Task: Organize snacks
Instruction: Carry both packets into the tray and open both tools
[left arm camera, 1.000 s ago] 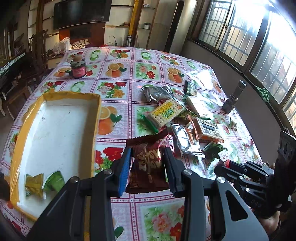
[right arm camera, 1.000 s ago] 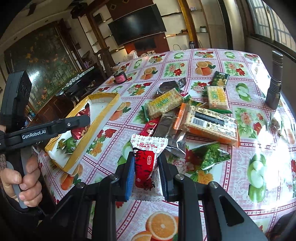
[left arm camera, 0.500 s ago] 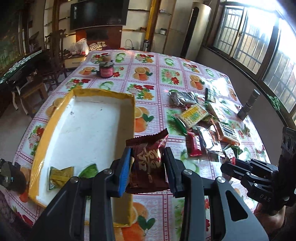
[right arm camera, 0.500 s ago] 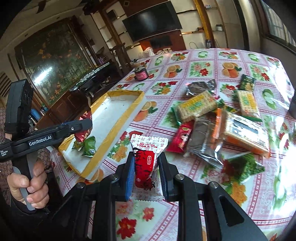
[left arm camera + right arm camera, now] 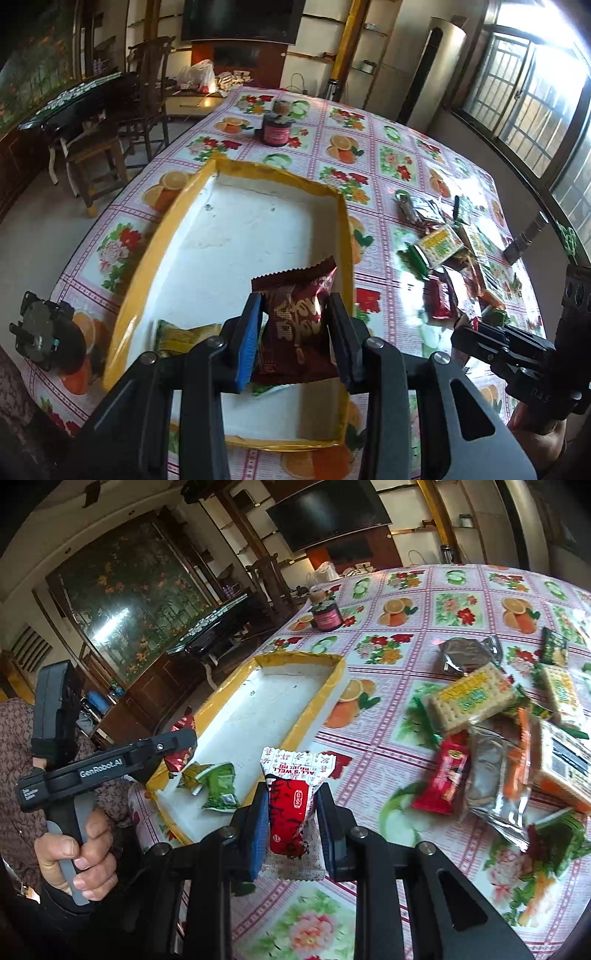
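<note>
We hold our left gripper (image 5: 293,334) tilted down over the shallow white foam tray with yellow taped rim (image 5: 343,236), its blue pads clamped on a crinkly dark brown foil snack packet (image 5: 295,317). Inside the tray, at its near end, lie a yellow wrapper (image 5: 181,334) and a glossy green wrapper (image 5: 219,784). To the right of the tray, our right gripper (image 5: 291,825) hangs over the floral plastic tablecloth (image 5: 373,746), pinching a red-and-white paper-textured candy packet (image 5: 291,805). Farther right of the tray sprawls a loose pile of cracker packs and foil pouches (image 5: 491,734).
</note>
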Motion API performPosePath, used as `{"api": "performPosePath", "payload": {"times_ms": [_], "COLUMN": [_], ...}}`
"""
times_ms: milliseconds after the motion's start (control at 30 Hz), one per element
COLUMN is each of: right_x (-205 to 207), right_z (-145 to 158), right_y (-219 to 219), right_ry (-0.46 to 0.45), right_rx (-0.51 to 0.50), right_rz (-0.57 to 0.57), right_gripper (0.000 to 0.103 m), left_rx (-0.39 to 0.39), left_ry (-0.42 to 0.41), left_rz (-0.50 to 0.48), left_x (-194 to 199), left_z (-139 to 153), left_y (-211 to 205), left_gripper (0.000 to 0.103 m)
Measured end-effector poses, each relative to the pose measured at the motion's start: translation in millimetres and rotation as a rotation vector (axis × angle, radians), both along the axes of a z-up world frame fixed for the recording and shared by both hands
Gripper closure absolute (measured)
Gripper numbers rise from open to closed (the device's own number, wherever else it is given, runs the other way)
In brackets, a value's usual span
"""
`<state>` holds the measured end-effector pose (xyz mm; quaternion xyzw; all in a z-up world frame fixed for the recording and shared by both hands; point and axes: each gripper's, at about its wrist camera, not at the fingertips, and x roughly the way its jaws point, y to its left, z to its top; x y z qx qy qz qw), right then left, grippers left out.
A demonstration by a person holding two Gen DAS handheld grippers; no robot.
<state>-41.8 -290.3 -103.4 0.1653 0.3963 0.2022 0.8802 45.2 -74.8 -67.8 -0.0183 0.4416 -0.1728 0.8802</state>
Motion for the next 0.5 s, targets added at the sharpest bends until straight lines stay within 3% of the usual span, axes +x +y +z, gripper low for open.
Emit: {"api": "performPosePath", "payload": {"times_ms": [367, 500], "right_x": [48, 75], "right_z": [5, -7], "right_y": [53, 77], "right_ry": [-0.011, 0.023], "right_rx": [0.08, 0.056], "right_rz": [0.104, 0.137], "right_gripper": [0.079, 0.079], "left_rx": [0.017, 0.027], "left_ry": [0.014, 0.031], "left_rz": [0.078, 0.098], "left_x": [26, 41], "left_z": [-11, -19], "left_y": [31, 36], "left_gripper": [0.065, 0.065]}}
